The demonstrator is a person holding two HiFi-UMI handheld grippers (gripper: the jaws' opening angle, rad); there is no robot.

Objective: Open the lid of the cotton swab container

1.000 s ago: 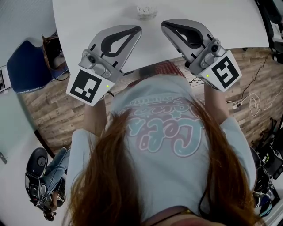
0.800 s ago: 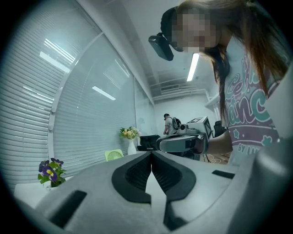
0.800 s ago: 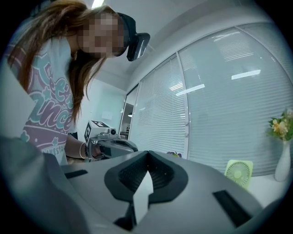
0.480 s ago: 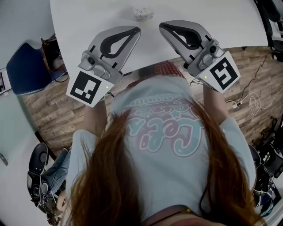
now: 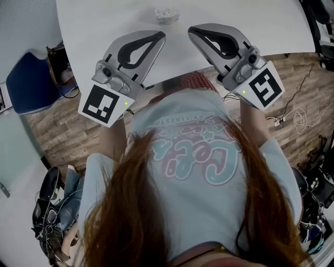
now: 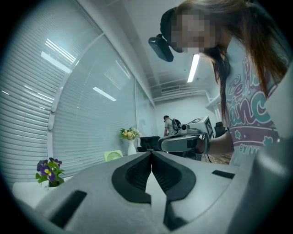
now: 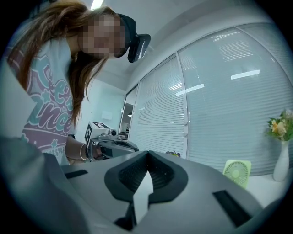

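The cotton swab container [image 5: 166, 14] is a small clear tub with its lid on, standing on the white table [image 5: 94, 31] near the far edge. My left gripper [image 5: 160, 35] is over the table's near part, shut with nothing in it, short of the container and to its left. My right gripper [image 5: 193, 30] is level with it on the right, also shut and empty. Neither touches the container. In the left gripper view the jaws [image 6: 151, 153] meet, and the right gripper [image 6: 183, 142] shows beyond. The right gripper view shows closed jaws [image 7: 147, 153] and the left gripper [image 7: 112, 146].
A blue chair [image 5: 28, 83] stands left of the table on the wood floor. Cables [image 5: 297, 122] lie on the floor at the right. A green fan [image 7: 237, 173], a vase of flowers [image 6: 130, 137] and a pot of purple flowers [image 6: 48, 171] are along the blinds.
Both grippers have hardly moved and stay closed. The container sits slightly further left and up in the head view as the camera shifted.
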